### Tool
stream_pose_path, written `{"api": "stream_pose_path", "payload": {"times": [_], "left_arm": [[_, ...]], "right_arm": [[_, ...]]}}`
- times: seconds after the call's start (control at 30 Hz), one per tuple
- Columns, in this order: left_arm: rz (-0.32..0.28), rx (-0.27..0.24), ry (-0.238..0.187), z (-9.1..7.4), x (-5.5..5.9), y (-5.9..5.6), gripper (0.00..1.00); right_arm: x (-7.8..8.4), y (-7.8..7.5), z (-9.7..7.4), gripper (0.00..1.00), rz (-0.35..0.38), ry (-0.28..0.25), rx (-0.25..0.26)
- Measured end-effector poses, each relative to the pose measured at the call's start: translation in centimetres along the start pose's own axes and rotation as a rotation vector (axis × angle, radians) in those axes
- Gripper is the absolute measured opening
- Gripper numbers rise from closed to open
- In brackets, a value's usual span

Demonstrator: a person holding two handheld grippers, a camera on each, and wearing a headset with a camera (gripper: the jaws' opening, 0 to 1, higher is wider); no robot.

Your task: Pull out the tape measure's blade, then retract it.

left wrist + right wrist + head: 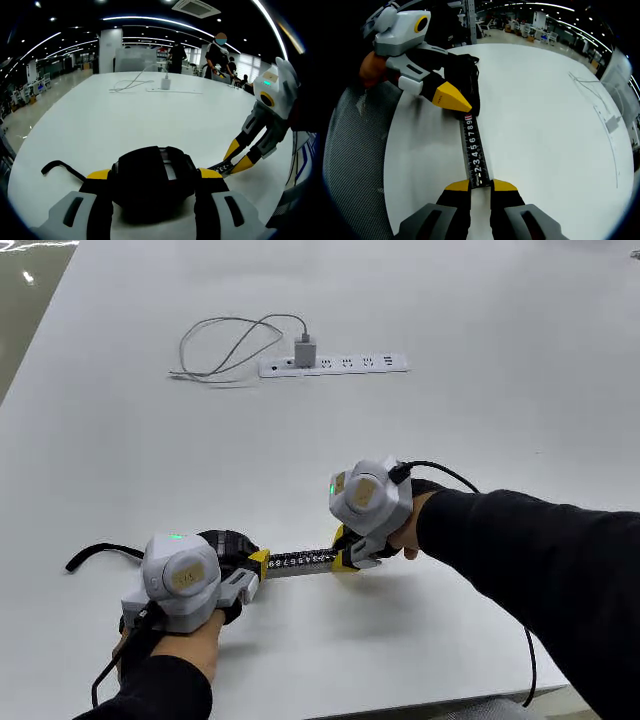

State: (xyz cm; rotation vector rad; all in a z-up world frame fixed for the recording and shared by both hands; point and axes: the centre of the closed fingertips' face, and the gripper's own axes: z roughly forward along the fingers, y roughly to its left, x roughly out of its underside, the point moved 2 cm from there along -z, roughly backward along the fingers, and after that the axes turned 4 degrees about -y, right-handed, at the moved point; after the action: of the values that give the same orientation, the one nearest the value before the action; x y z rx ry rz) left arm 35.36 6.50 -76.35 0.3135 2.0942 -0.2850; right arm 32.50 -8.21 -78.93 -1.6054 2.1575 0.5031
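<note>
The tape measure's black case [152, 172] sits at the lower centre of the left gripper view, clamped between the yellow tips of the left gripper [250, 562], whose jaws stand about a case-width apart and bear on its two sides. From the case a short run of blade [473, 150] lies flat on the white table [450, 390], with printed figures up to about nine readable in the right gripper view. The right gripper [481, 186] has its jaws nearly closed and pinches the blade's free end at the bottom centre of that view. Judgement: the pull-out step is in hand and only begun. The next move calls for drawing the two grippers apart in line with the blade, with the case held fast, before any controlled return. A black strap [100, 552] trails from the case toward the left edge of the head view. A power strip [335, 364] with a charger [305, 348] and looped cable [225, 345] lies at upper centre, well apart from the blade's line, and obstructs nothing.
</note>
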Motion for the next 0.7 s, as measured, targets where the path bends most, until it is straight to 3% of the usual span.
{"api": "stream_pose_path", "payload": {"times": [0.7], "left_arm": [[-0.008, 0.001, 0.008, 0.0, 0.0, 0.1, 0.62]], "right_arm": [[-2.8, 0.7, 1.7, 0.10, -0.012, -0.052, -0.006]]}}
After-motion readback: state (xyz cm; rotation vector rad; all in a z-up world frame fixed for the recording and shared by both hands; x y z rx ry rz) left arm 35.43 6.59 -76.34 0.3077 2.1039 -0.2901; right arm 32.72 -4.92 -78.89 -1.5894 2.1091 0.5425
